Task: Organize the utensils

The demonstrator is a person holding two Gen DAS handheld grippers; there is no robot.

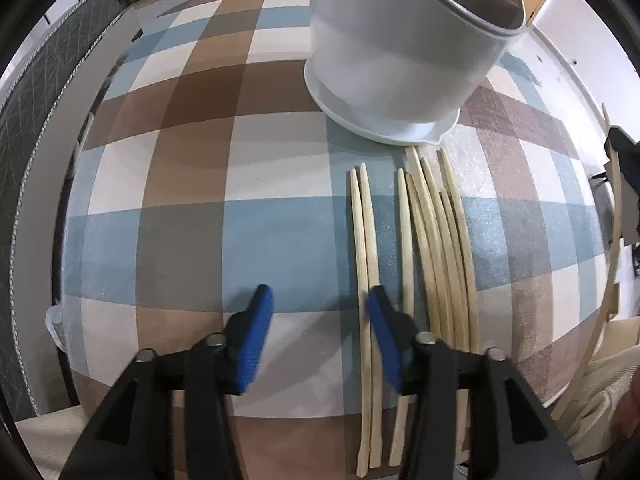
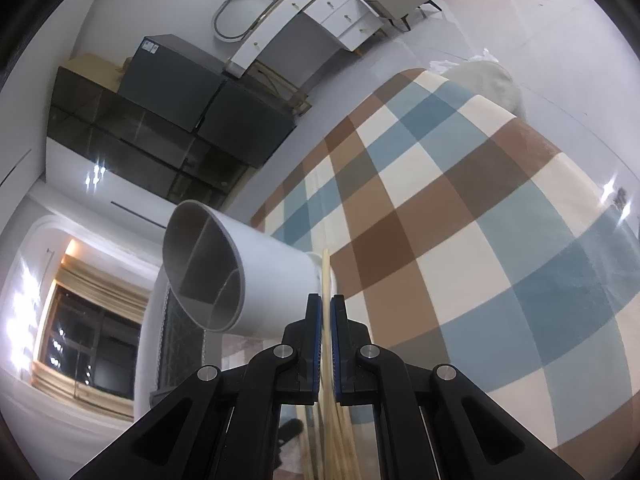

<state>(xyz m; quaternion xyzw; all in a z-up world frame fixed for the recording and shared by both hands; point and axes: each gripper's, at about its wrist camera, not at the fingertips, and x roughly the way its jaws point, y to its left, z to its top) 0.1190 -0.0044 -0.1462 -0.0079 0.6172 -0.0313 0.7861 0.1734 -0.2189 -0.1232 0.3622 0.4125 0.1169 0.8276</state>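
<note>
My left tool (image 1: 316, 300) half-open, empty, above chopsticks (image 1: 432, 248) on desk (image 1: 192, 184). Right tool (image 2: 325, 300) pinches 1 chopstick (image 2: 326, 276). Light, stiff, slippery; grip mid-shaft.

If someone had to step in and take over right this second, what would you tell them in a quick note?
Left hand-held gripper: open and empty, pointing down at the checked tablecloth, just left of the loose chopsticks.
Right hand-held gripper: shut on one chopstick, whose tip points toward the white holder.
Holder: a white divided tub standing on the cloth beyond the chopsticks; the compartments in view look empty.
Done: one chopstick picked up, not yet dropped in.
Left: put that chopstick in the holder, then gather the loose chopsticks on the cloth and put them in too.
</note>
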